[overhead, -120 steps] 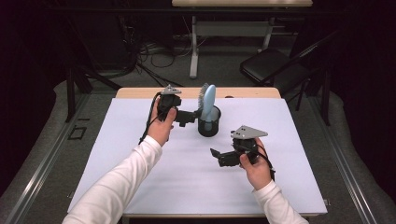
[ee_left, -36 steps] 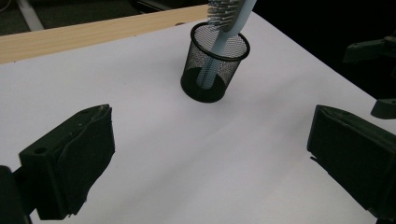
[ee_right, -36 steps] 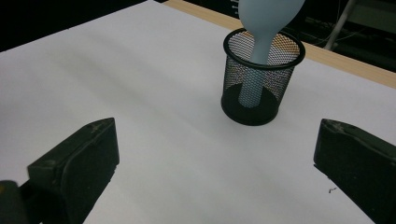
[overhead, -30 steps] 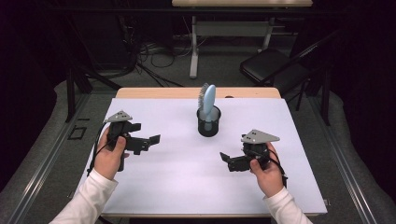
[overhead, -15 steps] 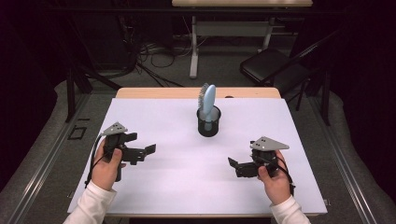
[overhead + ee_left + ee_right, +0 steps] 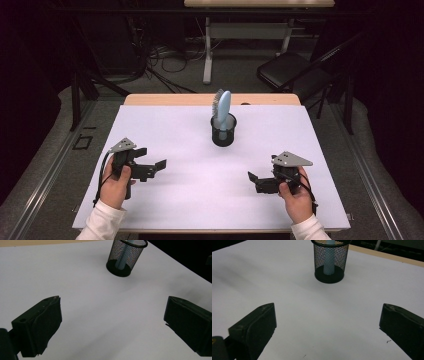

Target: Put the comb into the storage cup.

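Observation:
A black mesh cup (image 6: 223, 131) stands upright near the back middle of the white table (image 6: 190, 200). A light blue hairbrush (image 6: 221, 107) stands in it, handle down, bristles up. The cup (image 6: 126, 255) sits far ahead of the left jaws, and the cup (image 6: 329, 261) likewise lies ahead of the right jaws. My left gripper (image 6: 157, 166) is held at the front left, open and empty, pointing right. My right gripper (image 6: 252, 179) is held at the front right, open and empty, pointing left. Both are well apart from the cup.
A wooden strip (image 6: 175, 99) edges the table's far side. Beyond it on the dark floor are a black chair (image 6: 290, 72), cables (image 6: 160, 55) and a table leg (image 6: 206, 50). Bare white surface lies between the two grippers.
Four seconds ago the left gripper was at the cup by the brush; it has since withdrawn to the front left, empty. The right gripper has drifted back toward the front right.

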`<state>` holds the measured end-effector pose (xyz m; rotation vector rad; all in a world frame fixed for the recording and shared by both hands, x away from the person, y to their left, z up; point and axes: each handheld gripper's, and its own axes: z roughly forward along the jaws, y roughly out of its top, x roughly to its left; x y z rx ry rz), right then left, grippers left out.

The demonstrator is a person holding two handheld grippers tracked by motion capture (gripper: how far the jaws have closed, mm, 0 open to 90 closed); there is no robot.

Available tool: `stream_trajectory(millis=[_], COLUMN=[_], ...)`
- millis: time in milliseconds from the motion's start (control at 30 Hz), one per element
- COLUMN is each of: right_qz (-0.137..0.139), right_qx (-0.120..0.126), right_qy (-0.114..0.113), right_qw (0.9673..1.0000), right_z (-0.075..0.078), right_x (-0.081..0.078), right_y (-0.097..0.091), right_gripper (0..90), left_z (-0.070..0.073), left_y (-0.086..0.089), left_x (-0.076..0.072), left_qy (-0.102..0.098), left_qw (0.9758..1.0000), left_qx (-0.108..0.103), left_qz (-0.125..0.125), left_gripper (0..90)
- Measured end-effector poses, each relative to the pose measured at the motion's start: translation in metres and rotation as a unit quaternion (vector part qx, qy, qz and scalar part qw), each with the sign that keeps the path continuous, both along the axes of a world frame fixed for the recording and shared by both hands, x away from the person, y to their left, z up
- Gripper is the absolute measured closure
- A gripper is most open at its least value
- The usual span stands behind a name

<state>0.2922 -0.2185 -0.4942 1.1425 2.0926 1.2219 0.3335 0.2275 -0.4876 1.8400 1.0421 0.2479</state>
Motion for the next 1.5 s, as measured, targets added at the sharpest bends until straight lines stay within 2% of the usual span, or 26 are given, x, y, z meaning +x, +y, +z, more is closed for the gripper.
stream_trajectory(millis=[267,400,833,967,1067,1300,1500], right_qz=[-0.011,-0.011,-0.028,-0.039,-0.046,-0.057,-0.063], right_qx=[0.005,0.004,0.001,0.010,0.009,0.011,0.009], right_qy=[-0.001,0.001,0.000,0.004,0.001,0.010,0.013], right_qw=[0.9999,0.9999,0.9996,0.9992,0.9989,0.9983,0.9979], right_z=[-0.006,-0.011,-0.020,-0.023,-0.025,-0.032,-0.037], right_x=[0.000,0.002,0.002,0.002,0.003,0.006,0.008], right_y=[-0.005,-0.007,-0.014,-0.018,-0.021,-0.026,-0.027], right_gripper=[0.7,1.5,1.7,1.7,1.7,1.7,1.7], left_z=[-0.014,-0.018,-0.033,-0.036,-0.038,-0.041,-0.043], left_y=[0.000,0.002,0.009,0.010,0.011,0.013,0.015], left_x=[0.000,-0.002,-0.005,-0.005,-0.004,-0.003,-0.002], left_qy=[-0.013,-0.020,-0.028,-0.024,-0.024,-0.025,-0.022], left_qw=[0.9999,0.9998,0.9994,0.9994,0.9995,0.9994,0.9994], left_qx=[0.009,0.007,-0.019,-0.017,-0.011,0.001,0.004], left_qz=[0.003,-0.001,0.013,0.016,0.017,0.024,0.028], left_gripper=[1.7,1.8,2.0,2.2,2.2,2.2,2.2])
